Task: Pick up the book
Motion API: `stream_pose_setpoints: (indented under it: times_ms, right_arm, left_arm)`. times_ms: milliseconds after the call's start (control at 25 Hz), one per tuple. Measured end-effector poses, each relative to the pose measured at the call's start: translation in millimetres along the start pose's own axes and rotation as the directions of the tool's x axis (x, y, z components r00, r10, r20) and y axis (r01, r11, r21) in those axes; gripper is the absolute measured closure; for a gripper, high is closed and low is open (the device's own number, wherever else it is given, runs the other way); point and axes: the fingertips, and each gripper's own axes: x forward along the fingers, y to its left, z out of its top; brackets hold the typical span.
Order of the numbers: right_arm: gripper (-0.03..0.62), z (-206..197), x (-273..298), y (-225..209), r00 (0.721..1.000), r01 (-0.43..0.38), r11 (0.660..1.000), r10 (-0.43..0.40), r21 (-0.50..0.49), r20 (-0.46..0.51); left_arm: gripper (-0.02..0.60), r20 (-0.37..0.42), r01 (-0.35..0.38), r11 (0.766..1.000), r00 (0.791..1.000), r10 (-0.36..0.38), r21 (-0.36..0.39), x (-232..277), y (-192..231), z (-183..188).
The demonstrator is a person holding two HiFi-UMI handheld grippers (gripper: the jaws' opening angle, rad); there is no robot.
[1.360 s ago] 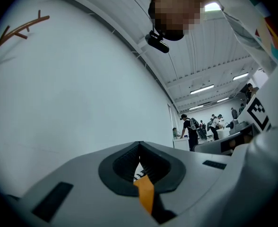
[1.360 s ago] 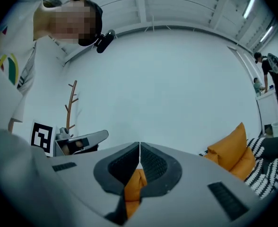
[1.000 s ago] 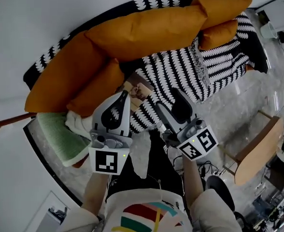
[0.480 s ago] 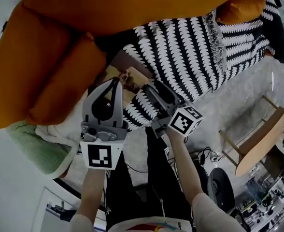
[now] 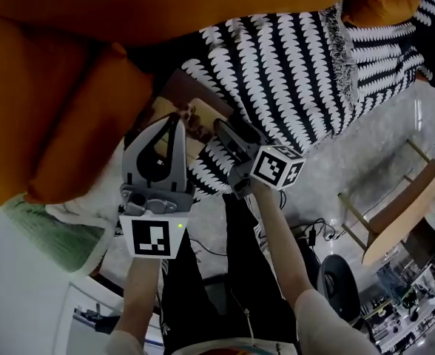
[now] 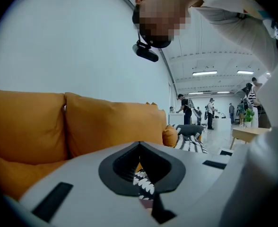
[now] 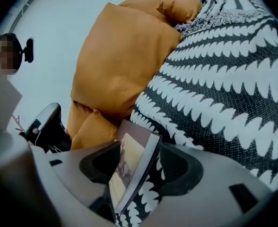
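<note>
The book [image 7: 129, 163] lies in the gap between the orange cushions [image 5: 77, 124] and the black-and-white patterned throw [image 5: 277, 72], its tan cover bearing a small picture. The right gripper [image 5: 231, 130] reaches in from the throw's side. The right gripper view shows its jaws closed on the book's near edge, with the cover and the pale page block standing tilted between the two jaws. The left gripper [image 5: 174, 124] is held just beside it, over the edge of the orange cushions, its tip near the book but not on it. In the left gripper view its jaws are pressed together with nothing held between them, and only a strip of the patterned throw shows through the opening behind the tips. A pale green cushion [image 5: 51, 235] lies just beside the lower orange cushion, towards the left. A light wooden seat [image 5: 395, 213] stands on the grey floor [image 5: 365, 146], well apart to the right.
</note>
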Motion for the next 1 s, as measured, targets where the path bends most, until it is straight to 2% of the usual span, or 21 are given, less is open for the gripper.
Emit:
stream_pose_setpoints:
  times_ms: [440,600,720,840,1000]
  right_arm:
    - [0.321,2,18,-6,0.998,-0.010,0.998,0.015,0.065,-0.068]
    - [0.321,-15,31,-7,0.996,-0.007,0.995,0.015,0.096,-0.084]
    - [0.321,-22,28,-3,0.992,-0.048,0.995,0.057,0.090,-0.109]
    - [0.321,-1,10,4,0.991,-0.077,0.994,0.085,0.079,-0.100]
    - [0.321,39,-37,10,0.980,-0.173,0.967,0.187,0.189,-0.061]
  left_arm:
    - [0.577,-0.008,0.001,1.000,1.000,-0.001,-0.006,11,4,-1]
    - [0.577,-0.036,-0.002,1.000,0.999,0.002,-0.009,0,14,-19]
    - [0.577,-0.043,-0.013,1.000,0.999,0.012,-0.017,-5,0,-25]
    - [0.577,-0.025,-0.012,1.000,1.000,0.012,-0.009,4,-26,-7]
    - [0.577,-0.028,-0.011,1.000,1.000,0.011,0.018,23,-59,28]
